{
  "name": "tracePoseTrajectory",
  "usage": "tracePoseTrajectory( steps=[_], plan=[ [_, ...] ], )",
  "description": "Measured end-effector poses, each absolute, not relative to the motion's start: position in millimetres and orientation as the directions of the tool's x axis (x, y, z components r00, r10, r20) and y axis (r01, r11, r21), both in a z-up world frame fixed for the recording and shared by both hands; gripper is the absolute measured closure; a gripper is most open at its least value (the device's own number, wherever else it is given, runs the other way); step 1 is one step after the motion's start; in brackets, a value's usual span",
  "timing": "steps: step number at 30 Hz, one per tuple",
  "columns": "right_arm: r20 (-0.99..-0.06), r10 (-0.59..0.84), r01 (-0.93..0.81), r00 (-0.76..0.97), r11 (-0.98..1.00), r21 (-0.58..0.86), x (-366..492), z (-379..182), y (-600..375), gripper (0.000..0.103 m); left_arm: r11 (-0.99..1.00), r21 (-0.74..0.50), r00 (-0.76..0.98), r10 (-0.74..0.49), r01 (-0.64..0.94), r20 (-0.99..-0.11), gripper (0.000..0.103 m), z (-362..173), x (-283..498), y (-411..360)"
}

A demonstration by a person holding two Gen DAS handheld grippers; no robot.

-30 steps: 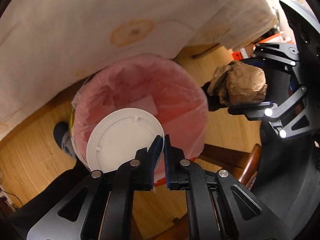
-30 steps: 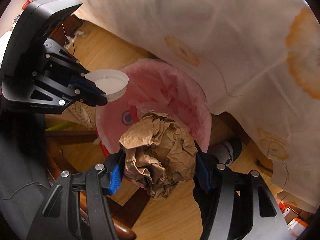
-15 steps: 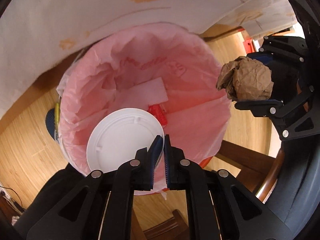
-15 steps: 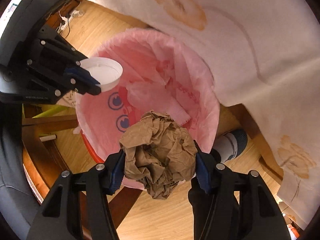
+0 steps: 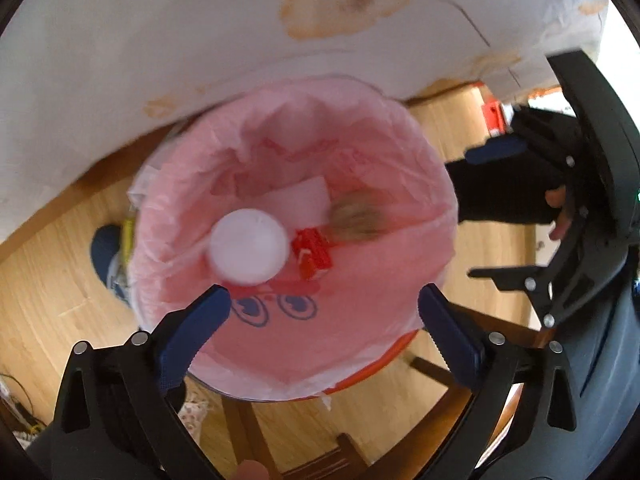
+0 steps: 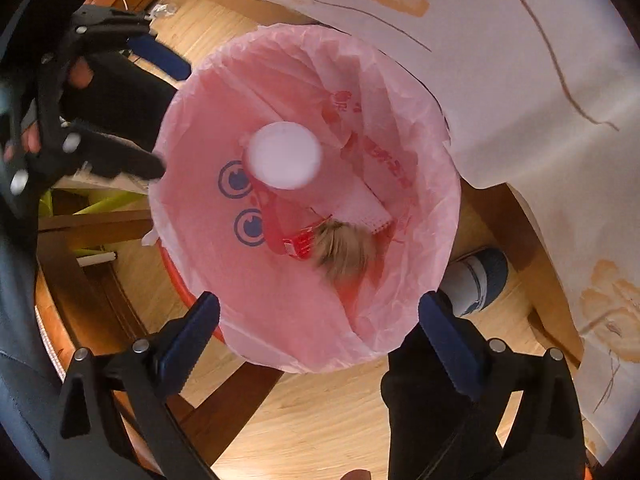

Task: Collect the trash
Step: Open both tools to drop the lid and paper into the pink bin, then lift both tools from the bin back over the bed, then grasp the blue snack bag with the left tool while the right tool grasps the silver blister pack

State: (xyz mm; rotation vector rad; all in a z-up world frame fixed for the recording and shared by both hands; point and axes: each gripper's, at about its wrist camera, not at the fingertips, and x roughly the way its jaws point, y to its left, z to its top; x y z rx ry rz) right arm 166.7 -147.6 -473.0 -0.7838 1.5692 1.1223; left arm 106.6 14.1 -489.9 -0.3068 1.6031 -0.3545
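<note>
Trash, a white lid (image 5: 249, 246) and paper wad (image 5: 356, 222), sits inside our pink-lined bin (image 5: 400, 128); left gripper (image 5: 324, 316) and right gripper (image 6: 319, 320) opening, nothing between. Both light: pinch lid's stiff rim, squeeze soft wad.

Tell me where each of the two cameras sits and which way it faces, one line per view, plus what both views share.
Left wrist: sits on the left gripper, facing steeply down into the pink-lined trash bin; its jaws are opening, empty; right gripper and a hand's fingers show at right.
Right wrist: sits on the right gripper, facing steeply down into the bin; jaws opening, empty; left gripper at left.
Shared: bin, white lid, blurred brown paper ball, red wrapper, tablecloth.
</note>
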Motion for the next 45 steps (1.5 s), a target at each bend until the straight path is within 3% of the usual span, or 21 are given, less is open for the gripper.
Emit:
tracePoseTrajectory(
  steps=[6, 26, 36, 45],
  plan=[
    [-0.966, 0.092, -0.896, -0.241, 0.361, 0.258, 170, -451, -149, 0.005, 0.918, -0.396, -0.006, -0.396, 0.009, -0.918, 0.006, -473, 106, 20],
    [-0.897, 0.422, -0.869, -0.130, 0.388, 0.308, 222, -276, -154, 0.005, 0.928, -0.362, 0.372, -0.367, 0.086, -0.853, 0.006, -260, 127, 86],
    [-0.837, 0.531, -0.830, 0.129, 0.520, 0.202, 306, -209, -163, 0.005, 0.968, -0.238, 0.529, -0.246, 0.084, -0.812, 0.006, -187, 221, 109],
    [-0.783, 0.532, -0.759, 0.323, 0.639, 0.121, 402, -191, -164, 0.005, 0.993, -0.121, 0.598, -0.093, -0.007, -0.796, 0.006, -182, 333, 152]
  ],
)
